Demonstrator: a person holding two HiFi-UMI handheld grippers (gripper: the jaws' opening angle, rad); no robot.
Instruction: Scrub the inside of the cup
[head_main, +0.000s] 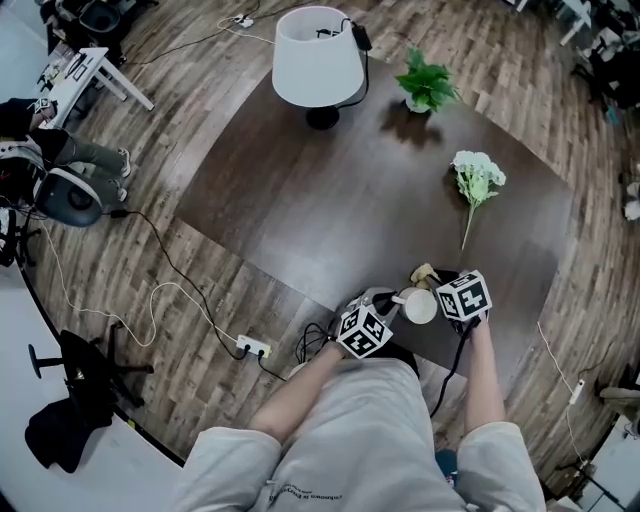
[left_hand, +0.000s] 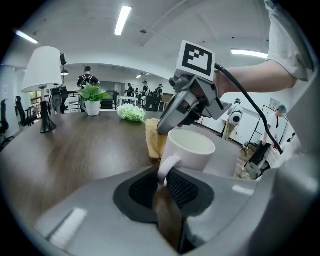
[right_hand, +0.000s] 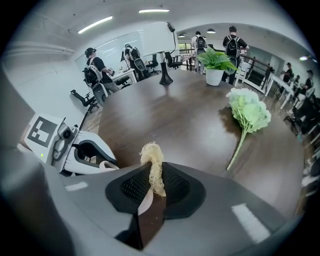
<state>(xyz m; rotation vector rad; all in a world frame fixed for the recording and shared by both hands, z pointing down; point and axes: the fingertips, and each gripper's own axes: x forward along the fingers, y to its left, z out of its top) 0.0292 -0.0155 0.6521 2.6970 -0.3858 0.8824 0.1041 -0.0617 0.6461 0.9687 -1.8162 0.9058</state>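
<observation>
so, l gripper (left_hand: 162, 182): jaws pinching shut on cup's handle
cup (left_hand: 187, 150): white, being held upright at table's (head_main: 330, 200) near edge
loofah (right_hand: 151, 162): hanging just beside cup, outside it
r gripper (right_hand: 152, 177): jaws clamping loofah

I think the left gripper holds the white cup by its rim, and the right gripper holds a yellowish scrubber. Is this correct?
Not quite. The left gripper holds the white cup by its handle, not its rim. The left gripper view shows the handle pinched between the jaws. The right gripper does hold the yellowish scrubber.
</observation>
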